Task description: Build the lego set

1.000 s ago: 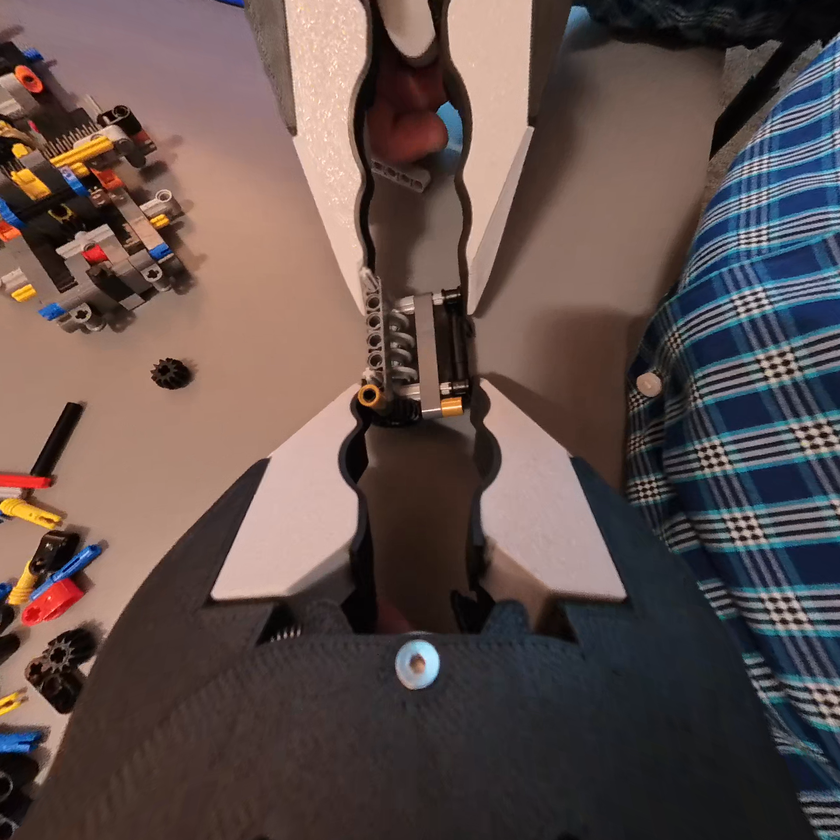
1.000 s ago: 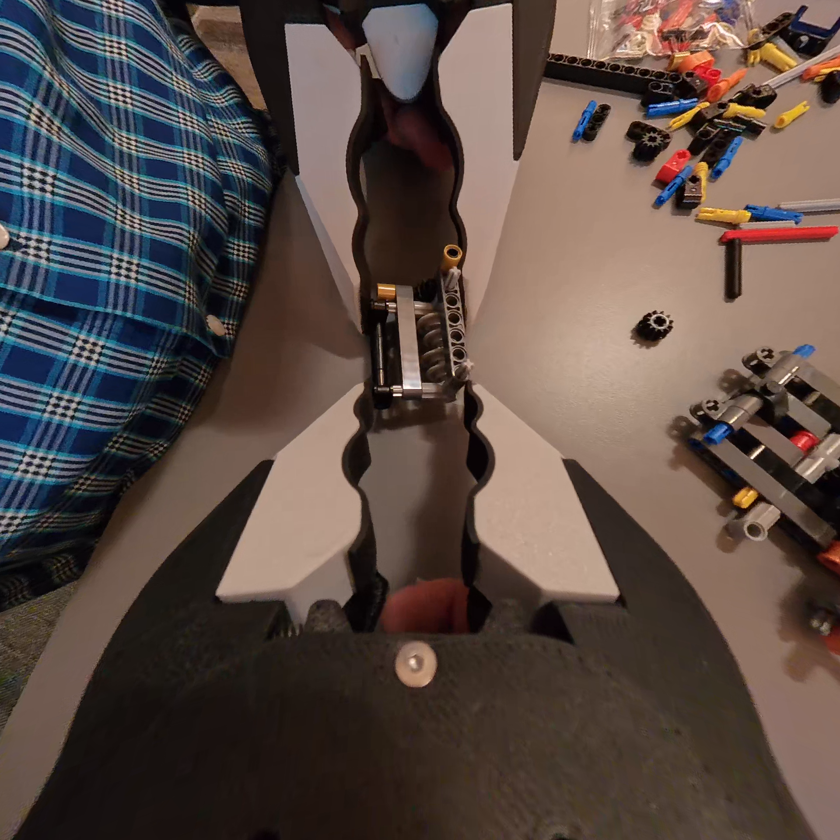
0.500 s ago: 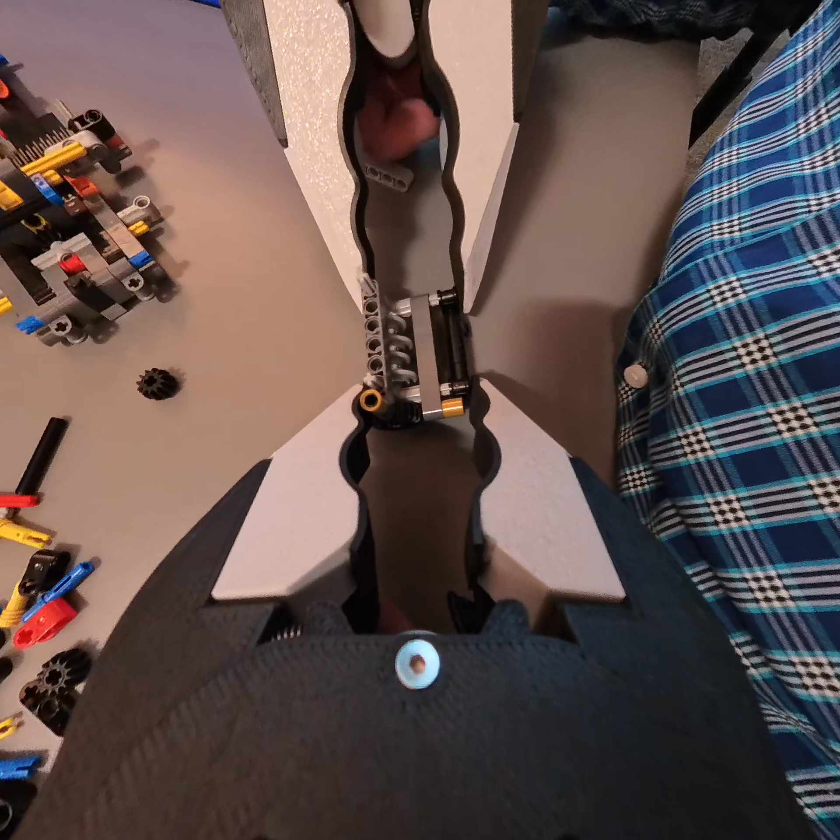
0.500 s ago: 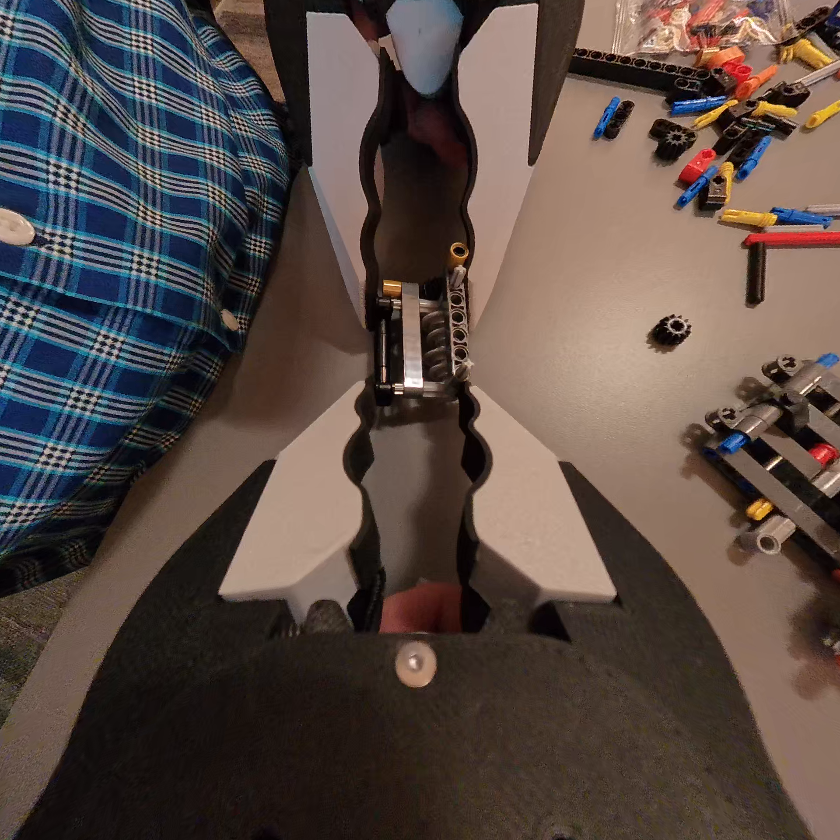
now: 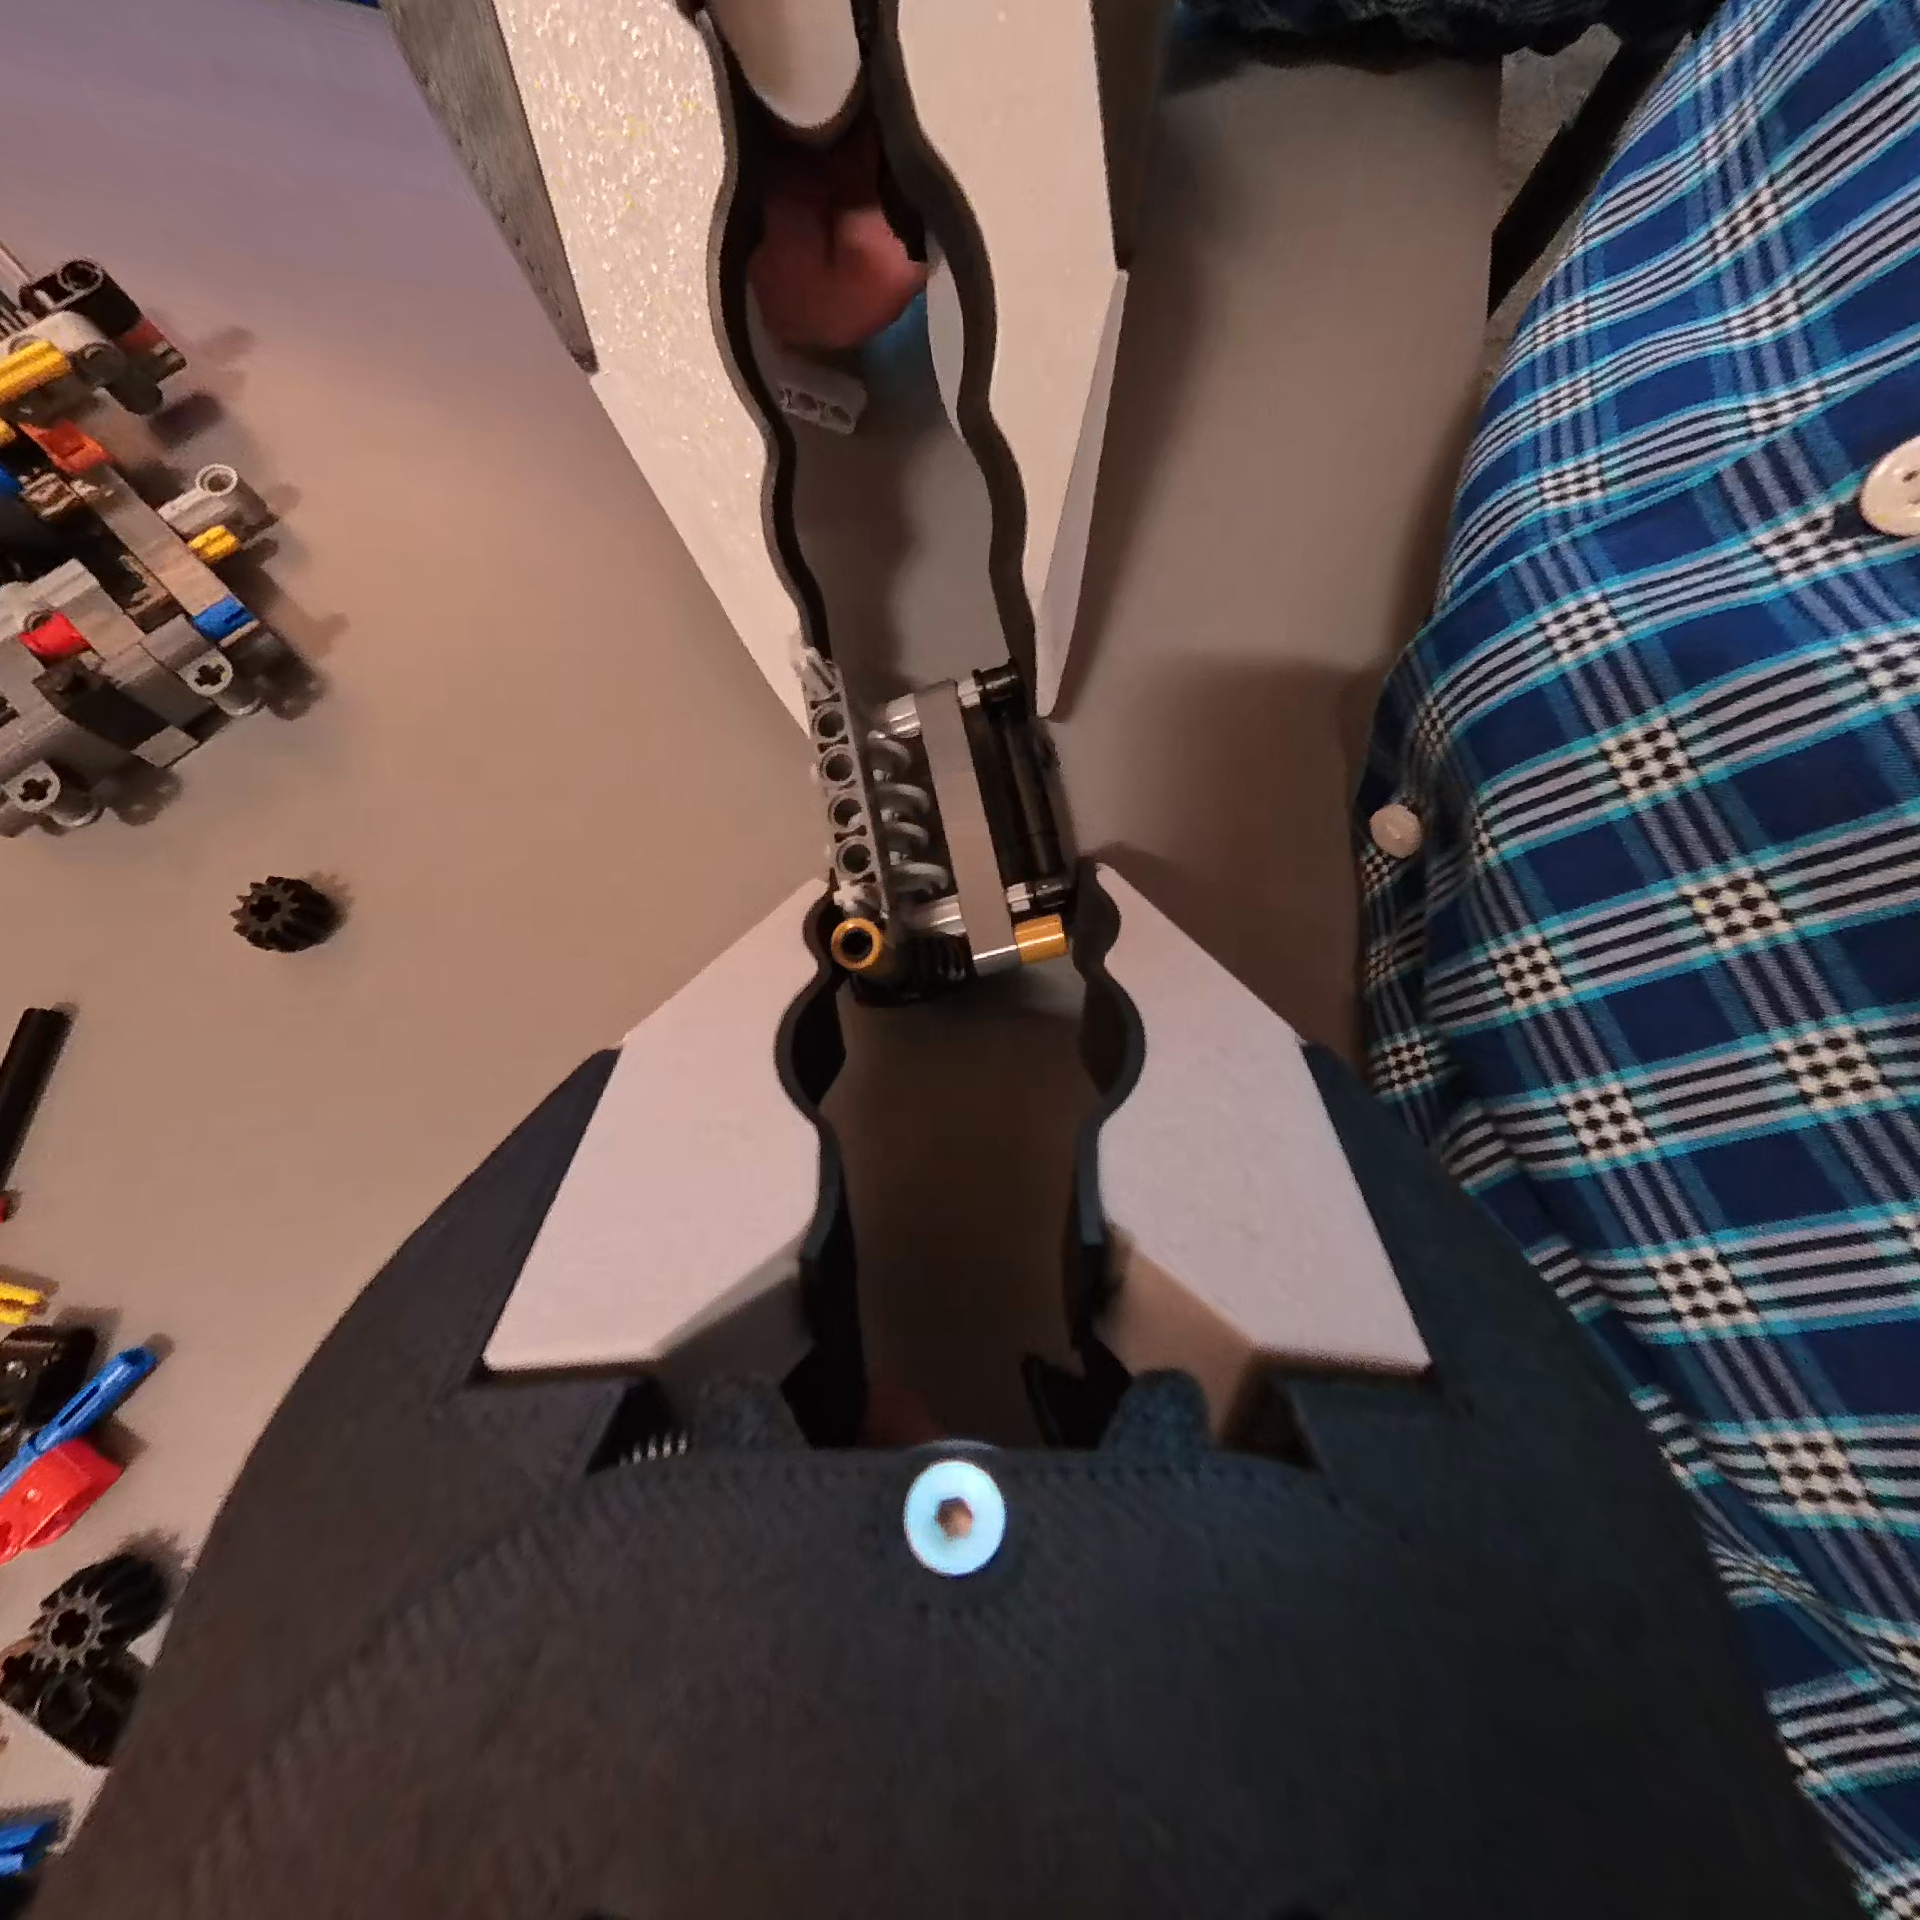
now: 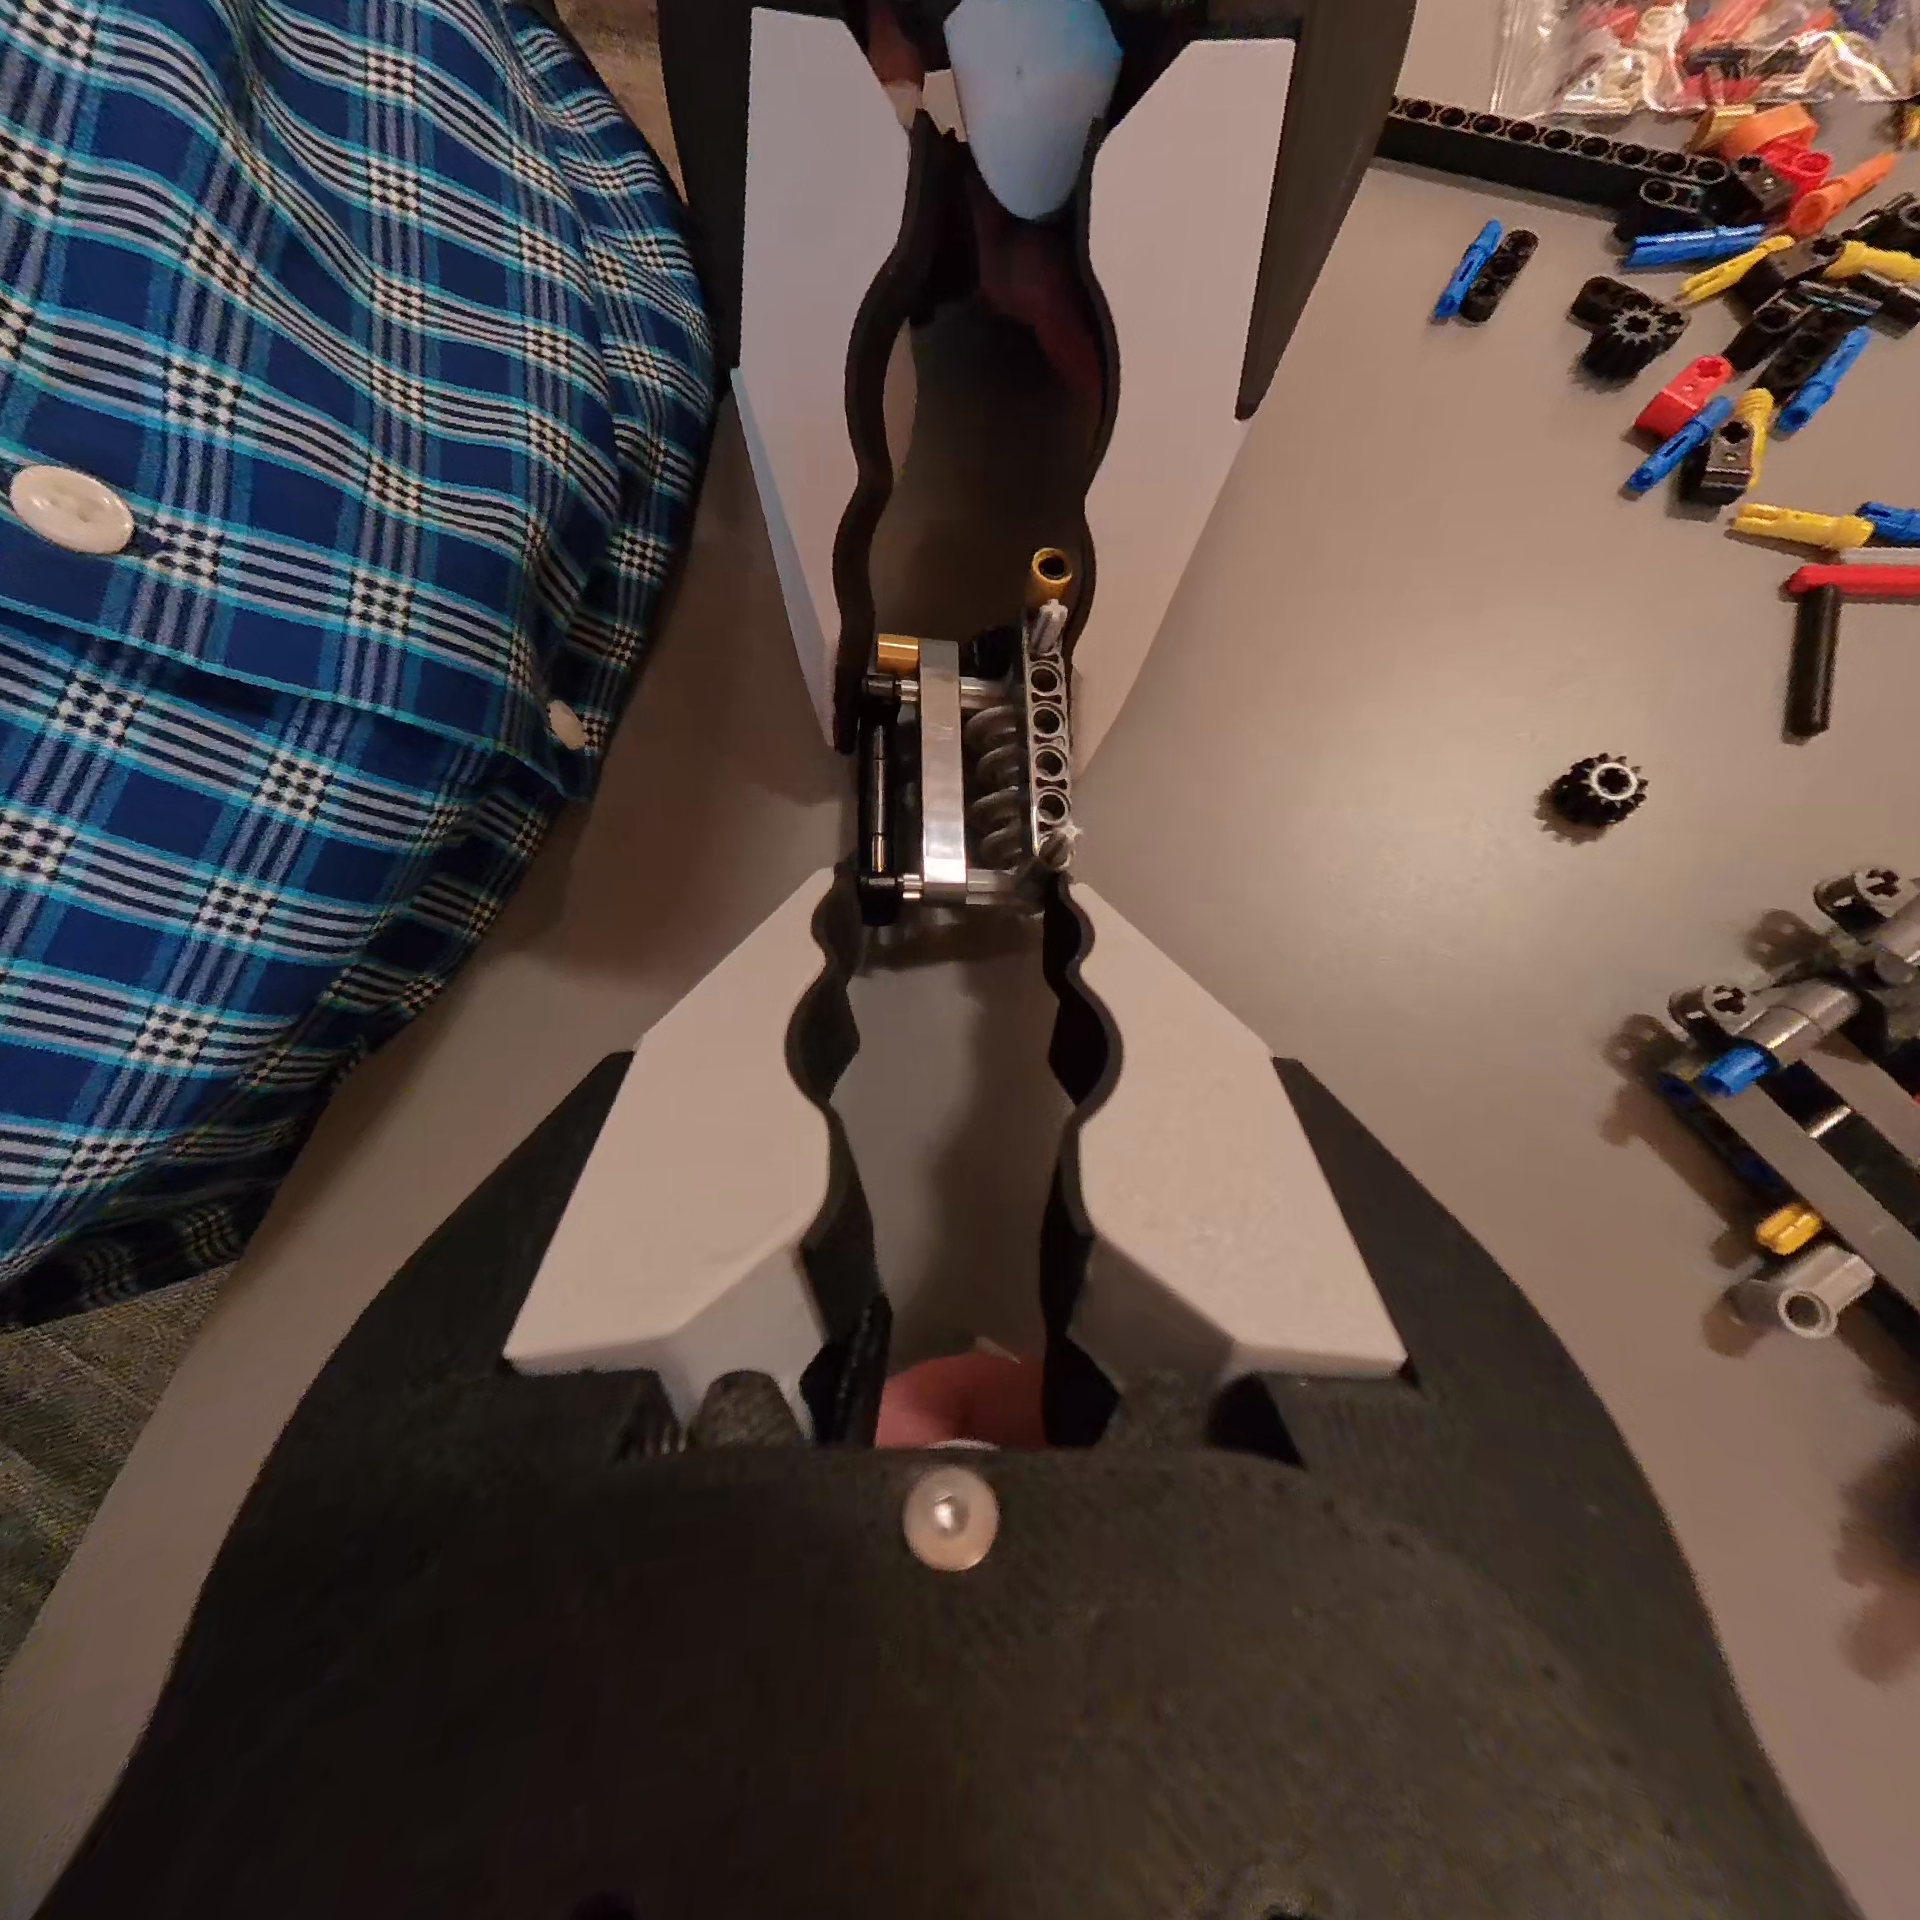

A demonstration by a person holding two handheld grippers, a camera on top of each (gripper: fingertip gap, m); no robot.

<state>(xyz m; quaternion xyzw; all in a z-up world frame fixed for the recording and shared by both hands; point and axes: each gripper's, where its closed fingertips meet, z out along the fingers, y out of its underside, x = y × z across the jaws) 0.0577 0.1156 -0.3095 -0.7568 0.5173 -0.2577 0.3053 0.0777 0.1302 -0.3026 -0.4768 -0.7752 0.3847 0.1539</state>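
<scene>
— So what is underneath it all?

— Plain grey-brown desk [image 5: 520,810], matte, warm light. A person in a blue plaid shirt [image 5: 1683,831] sits against its edge.

— And the jaws?

— Both pairs stand narrowly parted, each pinching one end of the same small lego sub-assembly [image 5: 940,821], held just above the desk. The left gripper [image 5: 951,956] clamps the end with the two gold bushes; the right gripper [image 6: 956,894] grips the opposite end, facing it tip to tip. The piece is a grey holed beam, a grey coil spring, a pale grey bar and a black rod side by side.

— Anything else between the fingers?

— In the left wrist view a small grey beam [image 5: 821,400] lies on the desk beyond, framed by the far gripper's fingers.

— And around?

— A lone black gear [image 6: 1602,792] lies near, beside the larger half-built lego frame [image 6: 1808,1122]. Farther off, scattered loose pins and connectors [image 6: 1745,343], a long black beam [image 6: 1558,156], and a clear bag of parts [image 6: 1704,47] at the far edge.
</scene>
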